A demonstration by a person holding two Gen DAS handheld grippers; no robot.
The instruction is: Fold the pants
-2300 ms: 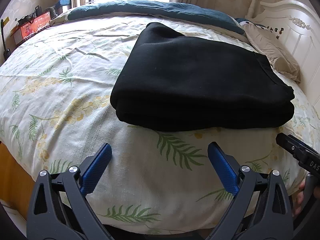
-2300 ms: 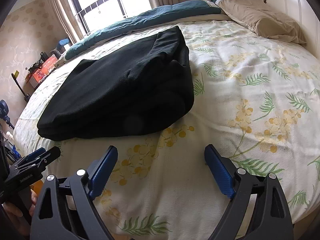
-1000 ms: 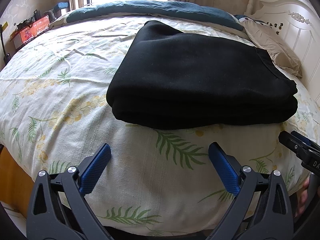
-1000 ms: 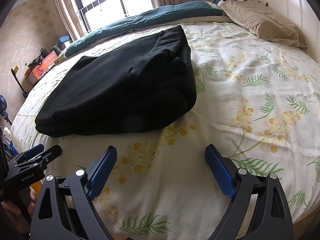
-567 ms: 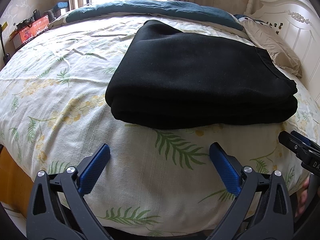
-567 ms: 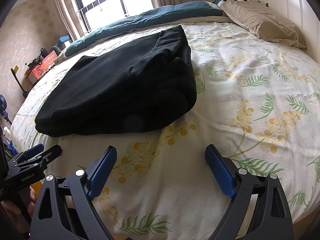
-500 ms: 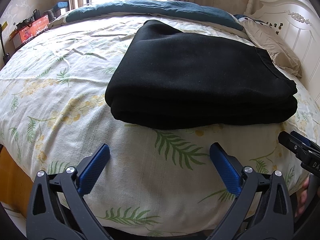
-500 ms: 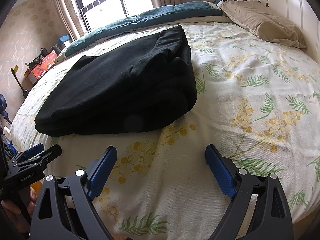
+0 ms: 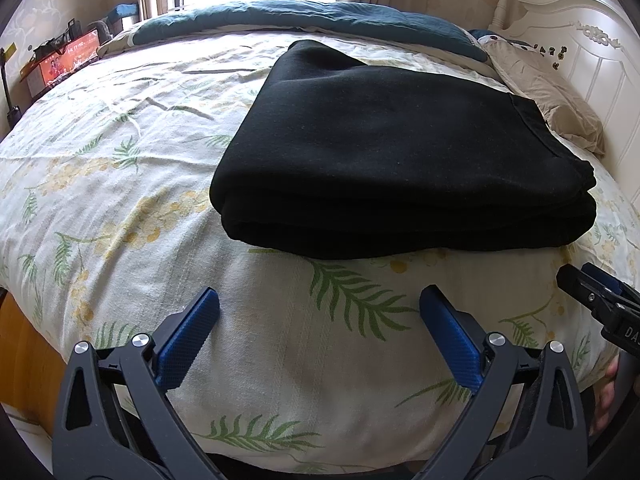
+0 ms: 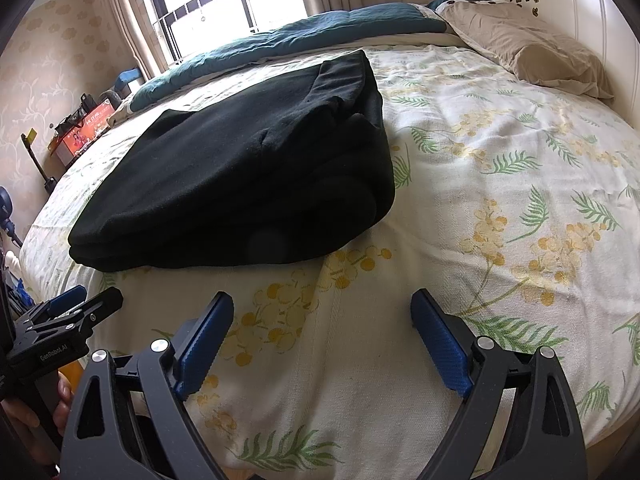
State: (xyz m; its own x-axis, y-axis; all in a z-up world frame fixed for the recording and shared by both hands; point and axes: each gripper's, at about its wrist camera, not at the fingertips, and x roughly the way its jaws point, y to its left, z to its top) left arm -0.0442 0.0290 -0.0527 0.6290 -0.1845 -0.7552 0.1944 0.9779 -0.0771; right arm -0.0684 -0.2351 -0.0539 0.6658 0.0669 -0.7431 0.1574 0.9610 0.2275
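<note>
1. The left hand-held gripper (image 9: 318, 320) sits at the bottom of the left wrist view with its blue pads spread wide and nothing between them, above the bed's near edge.
2. The right hand-held gripper (image 10: 322, 322) sits at the bottom of the right wrist view, likewise spread wide and bare over the flowered sheet. Each one shows at the edge of the other's view, with fingers of a hand around its handle.
3. The pants (image 9: 400, 152), black, lie folded into a thick flat stack on the bed (image 9: 100, 184), filling the centre of the left wrist view and the left centre of the right wrist view, apart from both hand-held grippers.
4. No container is in view. A red box (image 9: 64, 64) stands beside the bed at the upper left.
5. Against the pictures from about two seconds ago, the stack keeps its shape and place on the bed; both views have shifted only slightly, and both pairs of jaws stand as wide as before.
6. In the left wrist view the stack's long axis runs left to right. A rounded fold faces the lower left and stacked layers face the camera. The seamed band lies at the right end, towards the tan pillow (image 9: 548, 100).
7. A teal quilt (image 9: 304, 16) lies along the far side, below the window.
</note>
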